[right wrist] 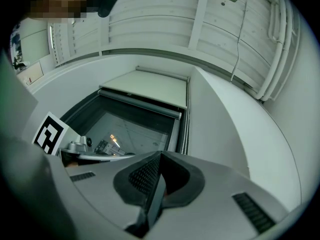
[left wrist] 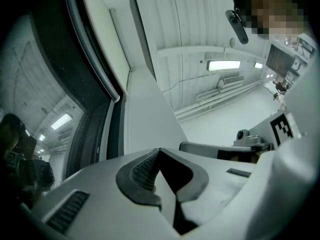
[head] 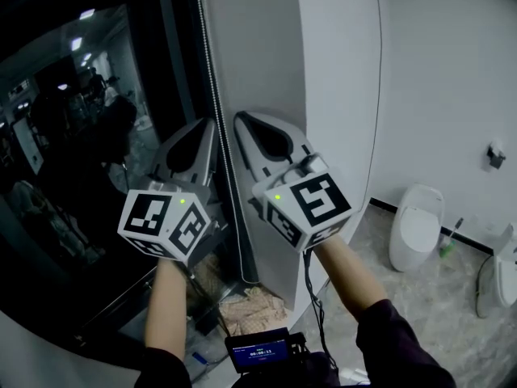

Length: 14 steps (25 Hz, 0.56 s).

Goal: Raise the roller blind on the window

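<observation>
The roller blind (right wrist: 150,86) is rolled high up the window, its bottom bar (right wrist: 140,104) near the top of the dark glass (right wrist: 125,129). A bead chain (head: 212,71) (right wrist: 187,121) hangs down the window's right frame. Both grippers are held up side by side against that frame. In the head view the left gripper (head: 212,126) sits just left of the chain and the right gripper (head: 240,120) just right of it. Each has its jaws closed at the tips. I cannot see the chain between either pair; in the right gripper view it passes behind the jaws to the right of the tips (right wrist: 160,155).
A white curved wall (head: 331,71) stands right of the window. White floor fixtures (head: 416,225) (head: 505,273) and a green brush (head: 448,241) are at the right. Rubble (head: 250,309) lies below the window. A small screen (head: 260,352) sits at my chest.
</observation>
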Available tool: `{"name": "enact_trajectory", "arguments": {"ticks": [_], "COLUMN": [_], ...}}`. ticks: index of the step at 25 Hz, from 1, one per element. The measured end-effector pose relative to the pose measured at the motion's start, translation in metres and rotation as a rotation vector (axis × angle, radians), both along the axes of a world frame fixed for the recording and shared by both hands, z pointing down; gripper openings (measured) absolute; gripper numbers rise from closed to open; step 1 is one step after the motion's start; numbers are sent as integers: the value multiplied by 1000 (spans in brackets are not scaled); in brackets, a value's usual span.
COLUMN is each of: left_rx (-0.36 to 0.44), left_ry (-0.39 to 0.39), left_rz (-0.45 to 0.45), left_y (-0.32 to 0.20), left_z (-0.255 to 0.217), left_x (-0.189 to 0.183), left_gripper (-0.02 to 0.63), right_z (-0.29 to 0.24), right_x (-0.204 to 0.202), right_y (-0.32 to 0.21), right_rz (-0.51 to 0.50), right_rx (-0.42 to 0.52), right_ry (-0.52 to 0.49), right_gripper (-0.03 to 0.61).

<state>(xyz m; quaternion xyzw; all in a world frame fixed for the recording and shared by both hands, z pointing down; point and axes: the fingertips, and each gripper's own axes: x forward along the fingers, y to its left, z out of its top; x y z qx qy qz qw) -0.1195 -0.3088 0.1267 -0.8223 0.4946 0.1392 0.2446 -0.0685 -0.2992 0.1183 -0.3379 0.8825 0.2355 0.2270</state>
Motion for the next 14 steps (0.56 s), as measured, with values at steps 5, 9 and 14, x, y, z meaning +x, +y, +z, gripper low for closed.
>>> {"name": "enact_trajectory", "arguments": {"ticks": [5,9,14], "left_rx": [3,1,-5], "left_ry": [4,14,20], "left_rz": [-16,-28,-35], "left_y": [-2,-4,-7], "left_z": [3,2,3], "left_x": [-5,-11,-13], "left_gripper": [11,11,11], "right_z": [3,4,3], "right_x": [-5,-7,-7], "right_y": [-2,-5,-7], "right_rz": [14,12,6], "right_rx": [9,4,-5], "right_ry": [15,18,22], "right_gripper": [8,8,8]}}
